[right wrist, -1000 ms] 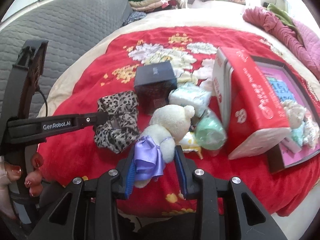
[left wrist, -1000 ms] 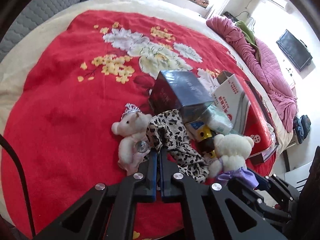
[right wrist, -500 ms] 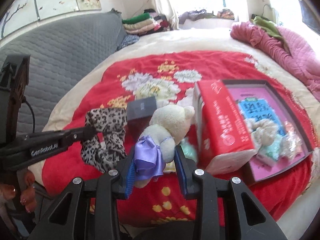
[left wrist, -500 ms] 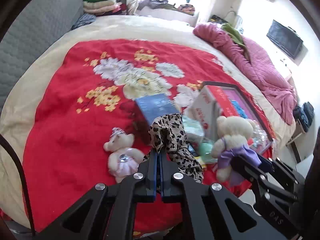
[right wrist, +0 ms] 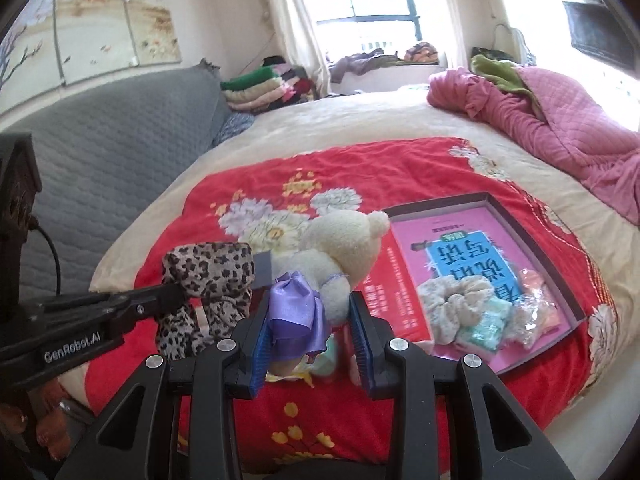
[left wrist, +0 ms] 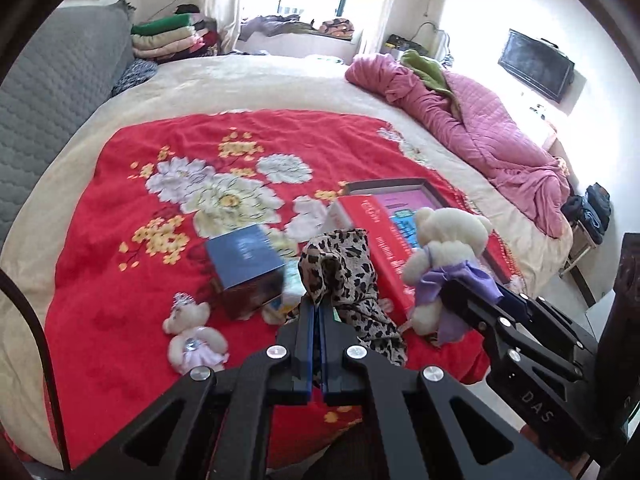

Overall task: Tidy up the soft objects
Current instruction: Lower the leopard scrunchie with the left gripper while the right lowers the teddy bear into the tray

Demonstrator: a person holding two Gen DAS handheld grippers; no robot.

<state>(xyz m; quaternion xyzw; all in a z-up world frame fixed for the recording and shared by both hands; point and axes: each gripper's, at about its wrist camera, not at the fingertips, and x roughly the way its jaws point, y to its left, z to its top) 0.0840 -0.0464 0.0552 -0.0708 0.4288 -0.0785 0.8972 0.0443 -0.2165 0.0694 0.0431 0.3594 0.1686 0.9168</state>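
My left gripper [left wrist: 318, 309] is shut on a leopard-print cloth [left wrist: 340, 276], which hangs off its tips above the red flowered blanket [left wrist: 120, 280]. In my right gripper [right wrist: 310, 305] sits a cream teddy bear [right wrist: 344, 244] in a purple dress, the blue pads pressing its body, also lifted off the bed. The leopard cloth [right wrist: 208, 272] hangs just left of the bear. A smaller bear [left wrist: 192, 336] in a pale dress lies on the blanket at the lower left. To the right lies an open box [right wrist: 536, 236] with a pink lining, holding scrunchies [right wrist: 456, 308].
A dark blue box [left wrist: 244, 268] and a red box lid [left wrist: 376, 240] sit under the held things, with small packets beside them. A pink quilt [left wrist: 480, 128] lies at the bed's right side, folded clothes [left wrist: 168, 38] at the back, a grey padded headboard [right wrist: 100, 152] left.
Both grippers have risen and pulled back, carrying the leopard cloth and the cream bear up off the blanket. The small bear and the boxes stayed on the bed.
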